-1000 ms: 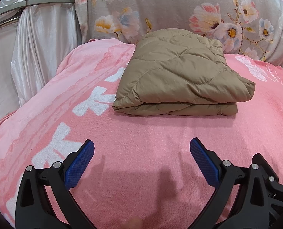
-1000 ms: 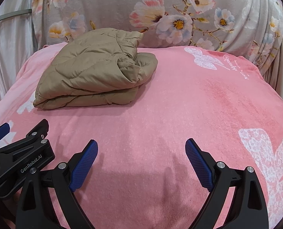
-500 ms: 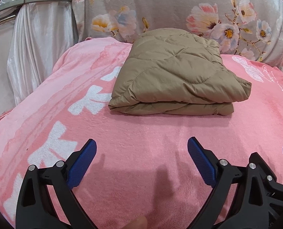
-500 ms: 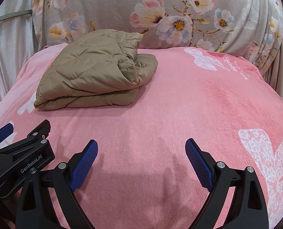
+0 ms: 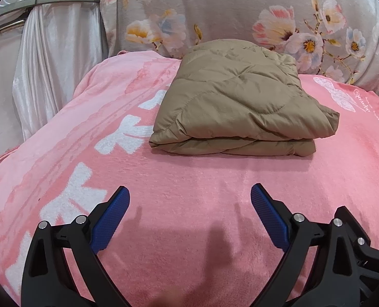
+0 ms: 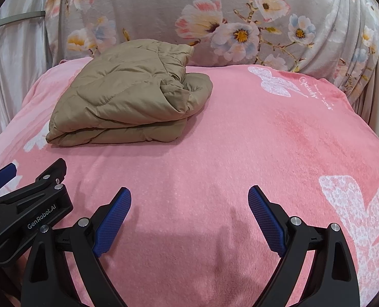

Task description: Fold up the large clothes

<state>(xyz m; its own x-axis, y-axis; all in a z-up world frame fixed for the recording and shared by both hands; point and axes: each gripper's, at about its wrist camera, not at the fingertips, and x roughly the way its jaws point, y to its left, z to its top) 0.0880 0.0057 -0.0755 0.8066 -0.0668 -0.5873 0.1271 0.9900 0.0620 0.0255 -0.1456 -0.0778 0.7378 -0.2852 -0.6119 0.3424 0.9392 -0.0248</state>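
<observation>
- Tan quilted padded jacket (image 5: 240,105), folded on the pink fleece blanket (image 5: 202,179): likely light, puffy, slippery; pinch its layered front edge
- Left gripper (image 5: 190,215) and right gripper (image 6: 189,215): jaws wide apart, empty

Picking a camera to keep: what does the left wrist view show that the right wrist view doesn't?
Left only: the full white curtain with its tie band, and the jacket's smooth folded front. Right only: the jacket's bunched right end, the left tool's side, and a big white print. Both: the folded jacket on the pink blanket, floral fabric behind, open tools holding nothing.
</observation>
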